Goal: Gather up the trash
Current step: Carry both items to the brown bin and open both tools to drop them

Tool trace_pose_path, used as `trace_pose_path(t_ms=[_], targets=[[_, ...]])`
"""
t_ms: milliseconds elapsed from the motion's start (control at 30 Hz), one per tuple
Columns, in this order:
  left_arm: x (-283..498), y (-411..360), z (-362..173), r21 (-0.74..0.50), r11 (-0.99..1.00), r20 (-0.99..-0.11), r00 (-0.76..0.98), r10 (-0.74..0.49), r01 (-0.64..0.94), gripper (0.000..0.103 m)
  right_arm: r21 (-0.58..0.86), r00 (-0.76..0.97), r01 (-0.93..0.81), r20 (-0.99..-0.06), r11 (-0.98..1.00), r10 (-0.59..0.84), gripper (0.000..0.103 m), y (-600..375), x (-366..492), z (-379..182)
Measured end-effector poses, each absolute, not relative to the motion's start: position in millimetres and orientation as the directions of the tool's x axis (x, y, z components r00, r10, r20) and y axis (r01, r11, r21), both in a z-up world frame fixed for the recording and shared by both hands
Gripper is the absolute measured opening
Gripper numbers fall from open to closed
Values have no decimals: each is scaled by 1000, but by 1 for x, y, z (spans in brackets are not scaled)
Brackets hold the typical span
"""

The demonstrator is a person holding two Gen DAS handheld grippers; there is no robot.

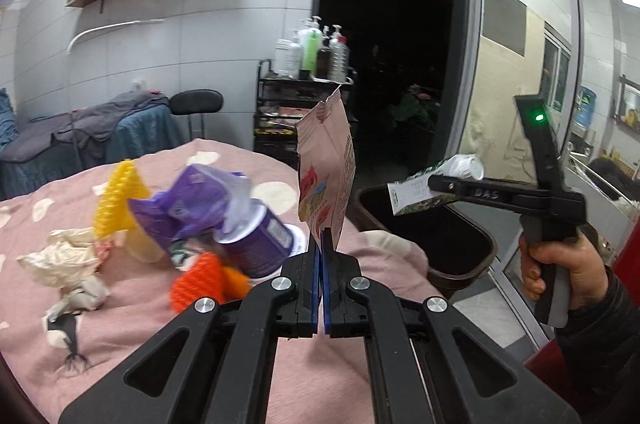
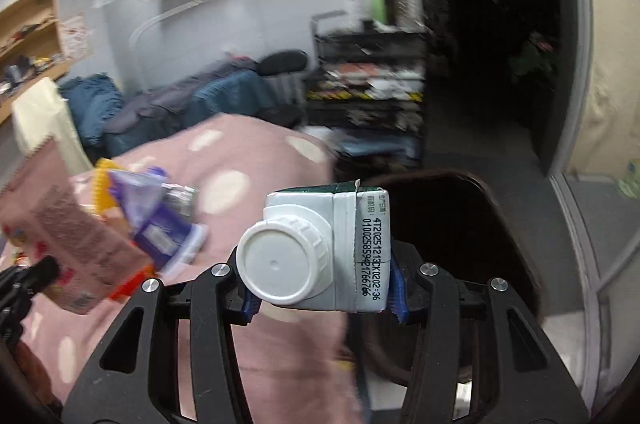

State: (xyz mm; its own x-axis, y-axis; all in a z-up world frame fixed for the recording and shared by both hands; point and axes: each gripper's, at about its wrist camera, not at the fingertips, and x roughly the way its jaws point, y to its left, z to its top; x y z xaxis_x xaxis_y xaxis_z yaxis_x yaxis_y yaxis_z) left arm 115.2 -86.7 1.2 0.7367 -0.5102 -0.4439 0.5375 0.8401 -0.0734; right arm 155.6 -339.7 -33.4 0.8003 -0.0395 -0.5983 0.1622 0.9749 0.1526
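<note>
My left gripper (image 1: 322, 244) is shut on the bottom edge of a pink snack bag (image 1: 326, 168), held upright above the pink bed; the bag also shows in the right wrist view (image 2: 68, 224). My right gripper (image 2: 320, 284) is shut on a white and green drink carton (image 2: 320, 244) with a white screw cap. In the left wrist view that carton (image 1: 428, 190) hangs over the dark brown trash bin (image 1: 468, 260). The bin also shows in the right wrist view (image 2: 460, 224) beyond the carton.
On the pink spotted blanket (image 1: 140, 324) lie a purple wrapper and cup (image 1: 248, 228), a yellow cone (image 1: 118, 198), an orange object (image 1: 200, 280) and crumpled paper (image 1: 64, 256). A black cart with bottles (image 1: 312, 96) stands by a dark doorway. A glass partition (image 1: 532, 64) is on the right.
</note>
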Motion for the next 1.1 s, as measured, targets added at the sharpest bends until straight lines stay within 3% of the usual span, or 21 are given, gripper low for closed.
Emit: trace_pose_path(t_ms=[267,467,533,567,600,633,800,900,1100], targets=[[126,-128,-5,-56,795,-488,678,-550,604,2,30,574,315,-802,949,-165,49,-397,195,-105],[130,-150,-10,-58,765,-521,634,-572,642,2,-4,475,341,-862,940,-176,50,-403,205,-134],[132,-155,-12,-61,758,-531,622,-576,650,2,-5,464,353,-867,936,-180,58,-405,206,-140],[132,-157,-13,-62,754,-536,616,-578,654,2,-4,468,351,-865,936,-179,65,-406,205,-139],[132,-159,-14,-63,751,-541,610,-579,657,2,-14,474,352,-859,936,-191,80,-404,204,-137],[133,-162,-16,-66,749,-548,603,-580,660,2,-35,478,355,-852,934,-213,83,-402,200,-135],[144,-171,-20,-105,744,-573,572,-588,660,2,-148,520,369,-785,917,-336,83,-388,186,-115],[156,-175,-20,-121,748,-583,563,-586,653,2,-154,596,408,-701,900,-390,90,-381,165,-90],[186,-199,-20,-169,723,-630,491,-602,670,2,-245,635,456,-583,856,-506,95,-368,133,-65]])
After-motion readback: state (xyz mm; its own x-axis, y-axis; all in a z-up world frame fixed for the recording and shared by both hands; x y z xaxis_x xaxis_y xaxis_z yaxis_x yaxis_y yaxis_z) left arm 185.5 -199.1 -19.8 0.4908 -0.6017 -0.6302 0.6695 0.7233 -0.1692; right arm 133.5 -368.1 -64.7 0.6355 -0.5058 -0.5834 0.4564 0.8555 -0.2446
